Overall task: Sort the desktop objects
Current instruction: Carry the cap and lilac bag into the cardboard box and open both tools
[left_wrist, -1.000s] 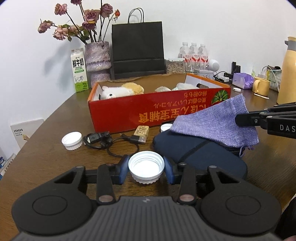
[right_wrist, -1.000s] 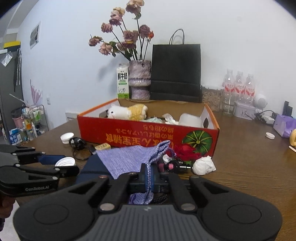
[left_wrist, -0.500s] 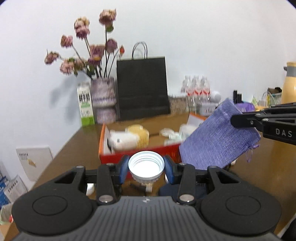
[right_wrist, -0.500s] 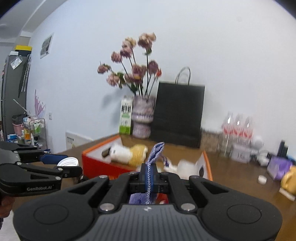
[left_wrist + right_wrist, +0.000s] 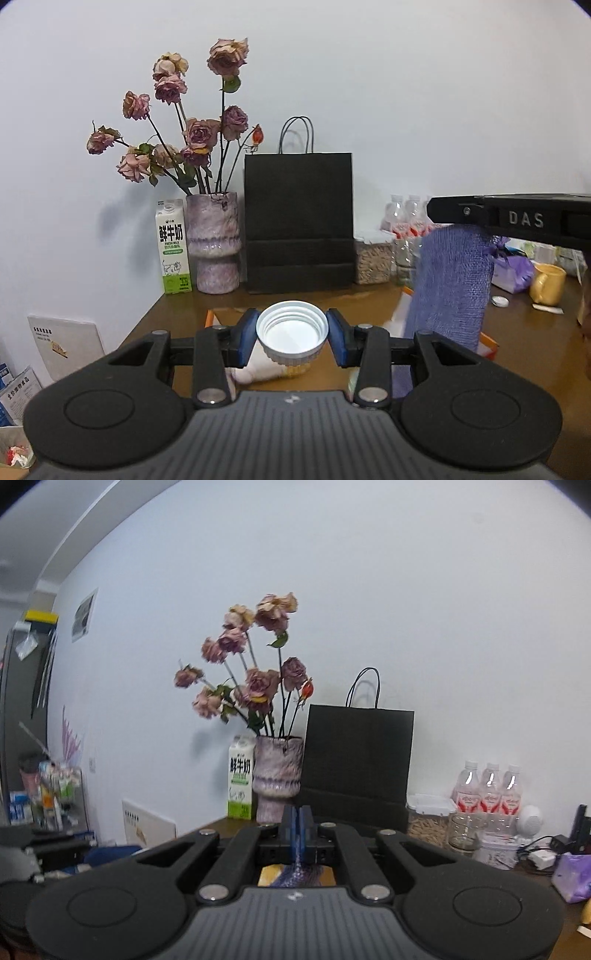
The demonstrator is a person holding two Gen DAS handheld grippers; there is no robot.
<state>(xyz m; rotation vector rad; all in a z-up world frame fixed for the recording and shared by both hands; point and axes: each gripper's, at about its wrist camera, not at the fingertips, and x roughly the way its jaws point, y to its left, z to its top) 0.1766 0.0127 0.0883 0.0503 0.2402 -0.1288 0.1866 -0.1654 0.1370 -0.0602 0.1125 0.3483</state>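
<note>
Lifting both loads off the table since a second ago: left gripper (image 5: 291, 332), jaws clamped on white cap (image 5: 291, 334); right gripper (image 5: 298, 829), jaws together on purple pouch (image 5: 448, 286). Both now above red box (image 5: 487, 347), likely ready for dropping in.

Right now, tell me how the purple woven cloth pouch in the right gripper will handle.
The purple woven cloth pouch hangs limp from the right gripper, so it is probably floppy and light. Its coarse weave likely resists slipping. It may swing if moved fast.
</note>
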